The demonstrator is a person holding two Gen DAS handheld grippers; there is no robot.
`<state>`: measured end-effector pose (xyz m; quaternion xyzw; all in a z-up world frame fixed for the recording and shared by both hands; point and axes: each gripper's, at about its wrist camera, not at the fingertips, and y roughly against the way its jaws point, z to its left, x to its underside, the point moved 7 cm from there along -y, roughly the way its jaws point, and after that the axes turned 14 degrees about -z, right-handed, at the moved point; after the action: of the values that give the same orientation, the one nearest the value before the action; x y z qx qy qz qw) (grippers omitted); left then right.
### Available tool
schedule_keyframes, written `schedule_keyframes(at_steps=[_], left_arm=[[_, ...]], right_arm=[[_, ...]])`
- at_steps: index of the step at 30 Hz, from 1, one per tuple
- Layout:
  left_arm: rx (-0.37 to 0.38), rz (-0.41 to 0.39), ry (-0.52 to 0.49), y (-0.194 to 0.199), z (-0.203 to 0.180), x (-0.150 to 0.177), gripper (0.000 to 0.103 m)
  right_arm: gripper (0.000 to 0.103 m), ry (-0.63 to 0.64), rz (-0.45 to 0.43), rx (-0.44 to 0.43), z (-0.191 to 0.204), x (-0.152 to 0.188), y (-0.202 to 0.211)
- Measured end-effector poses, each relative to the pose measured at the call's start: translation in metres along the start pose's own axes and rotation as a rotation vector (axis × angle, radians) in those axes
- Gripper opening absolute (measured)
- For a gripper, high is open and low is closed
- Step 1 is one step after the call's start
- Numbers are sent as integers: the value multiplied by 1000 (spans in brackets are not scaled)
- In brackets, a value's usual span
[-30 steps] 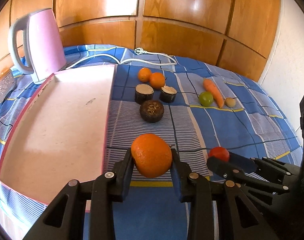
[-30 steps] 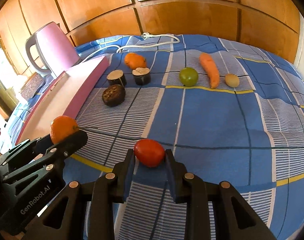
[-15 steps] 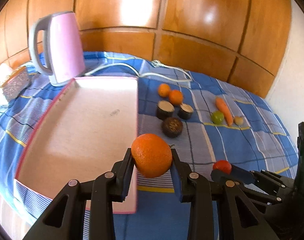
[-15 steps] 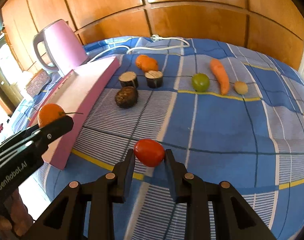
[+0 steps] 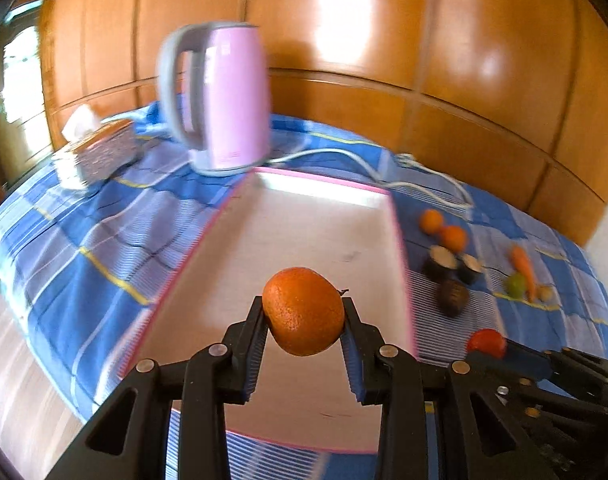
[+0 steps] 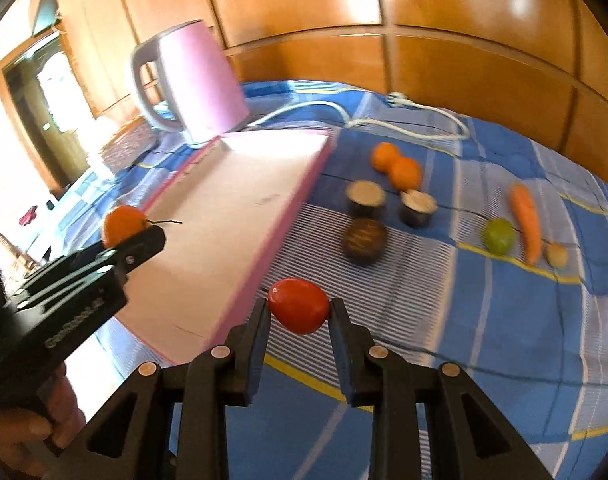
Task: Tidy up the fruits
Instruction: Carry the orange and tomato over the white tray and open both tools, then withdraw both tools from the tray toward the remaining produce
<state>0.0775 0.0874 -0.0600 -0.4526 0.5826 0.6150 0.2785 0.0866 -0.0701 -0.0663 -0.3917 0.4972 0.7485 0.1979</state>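
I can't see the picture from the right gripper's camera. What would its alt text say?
The right gripper holds a red tomato above a blue checked cloth, beside a shallow pink-rimmed tray. To the left, the left gripper carries an orange over the tray; a pink kettle stands behind.

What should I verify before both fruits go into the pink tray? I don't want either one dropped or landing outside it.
1. Left gripper clamped on the orange: ok.
2. Right gripper clamped on the red fruit: ok.
3. Orange above the pink tray: ok.
4. Red fruit above the tray: not ok; it hangs over the cloth beside the rim.
5. Tray floor free of fruit: ok.
6. Height above the tray: cannot tell.
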Motion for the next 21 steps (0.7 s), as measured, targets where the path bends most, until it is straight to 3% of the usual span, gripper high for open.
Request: schedule_keyframes(at_steps=[7,11,21], left_arm=[[-95,-8,55,-9,48,-9,37],[-125,-38,70,-3,64,-13,43],[-110,-36,109,4,72,-10,44]], right_arm=[[30,21,-4,-73,42,-31,-27],[31,59,-15,-94,67,-45,-45],[37,130,-34,-41,80,-36,-46]])
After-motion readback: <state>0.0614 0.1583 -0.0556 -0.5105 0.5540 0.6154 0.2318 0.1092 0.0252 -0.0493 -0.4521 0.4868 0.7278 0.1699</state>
